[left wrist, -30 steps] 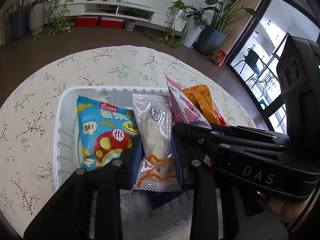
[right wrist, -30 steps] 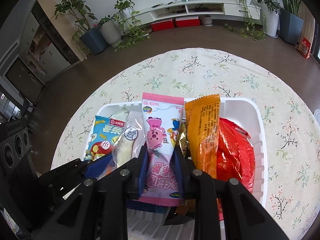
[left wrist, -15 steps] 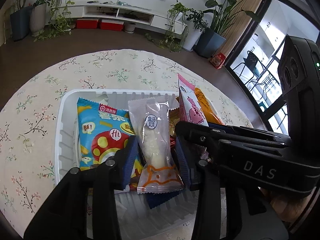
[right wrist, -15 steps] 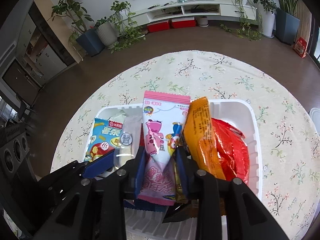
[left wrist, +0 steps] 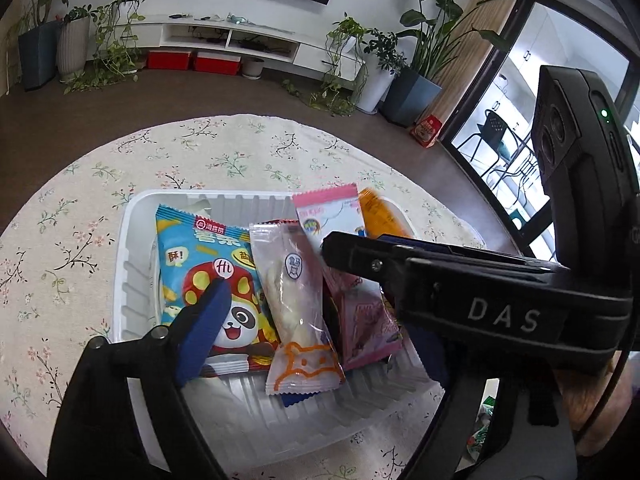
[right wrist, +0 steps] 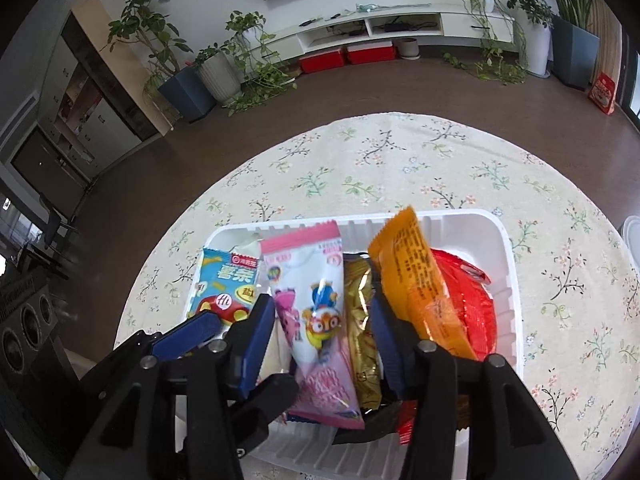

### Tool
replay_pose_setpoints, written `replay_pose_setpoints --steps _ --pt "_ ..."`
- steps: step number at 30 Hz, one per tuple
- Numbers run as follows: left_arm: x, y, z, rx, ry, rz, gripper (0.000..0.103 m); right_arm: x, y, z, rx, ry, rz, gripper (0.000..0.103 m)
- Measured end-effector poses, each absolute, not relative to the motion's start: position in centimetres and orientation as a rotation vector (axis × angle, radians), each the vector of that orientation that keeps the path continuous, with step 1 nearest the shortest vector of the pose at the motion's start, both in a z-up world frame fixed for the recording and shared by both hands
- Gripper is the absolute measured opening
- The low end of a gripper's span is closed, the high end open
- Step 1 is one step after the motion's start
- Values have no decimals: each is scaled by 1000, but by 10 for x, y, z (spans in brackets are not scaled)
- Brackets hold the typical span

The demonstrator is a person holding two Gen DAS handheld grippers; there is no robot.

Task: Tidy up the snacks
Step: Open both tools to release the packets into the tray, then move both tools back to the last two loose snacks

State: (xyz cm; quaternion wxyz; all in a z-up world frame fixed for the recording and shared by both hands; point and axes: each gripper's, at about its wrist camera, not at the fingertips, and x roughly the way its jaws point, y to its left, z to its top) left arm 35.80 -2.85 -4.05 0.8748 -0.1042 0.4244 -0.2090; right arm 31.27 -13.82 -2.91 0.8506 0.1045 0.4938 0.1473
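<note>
A white tray [left wrist: 136, 280] on a round floral table holds several snack packs. In the left wrist view my left gripper [left wrist: 296, 312] is open above the clear pack with an orange cat print [left wrist: 298, 320], which lies free beside the blue panda pack [left wrist: 208, 272]. In the right wrist view my right gripper [right wrist: 320, 320] is open around the pink cartoon pack [right wrist: 316, 312], which lies in the tray [right wrist: 504, 264] between the blue pack [right wrist: 224, 284] and a gold pack [right wrist: 360, 320]. An orange pack [right wrist: 420, 280] and a red pack [right wrist: 472, 304] lie to the right.
The floral tablecloth [right wrist: 400, 160] surrounds the tray. A white rim [right wrist: 632, 240] shows at the table's right edge. Potted plants and a low white TV cabinet [left wrist: 240, 40] stand across the brown floor.
Both grippers have opened. The left let go of the clear cat-print pack and the right let go of the pink pack; both packs now lie in the tray.
</note>
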Motion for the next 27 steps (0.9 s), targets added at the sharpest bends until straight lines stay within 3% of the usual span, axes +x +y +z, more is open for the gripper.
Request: replay_pose_setpoints --steps 11,14,16,18,27 --pt "349 -27 -39 -210 862 -436 84 312 -148 -19 280 1016 309 53" --pt "343 -25 -37 -206 849 -425 95 309 -153 -10 295 980 318 54" --pt "339 -22 -35 -219 832 -421 96 306 -157 -1 311 945 331 57" --pt "337 -19 -32 -227 824 -411 96 303 -160 6 327 915 338 67" --pt "306 0 -17 -225 787 -389 102 286 -179 20 334 885 357 68"
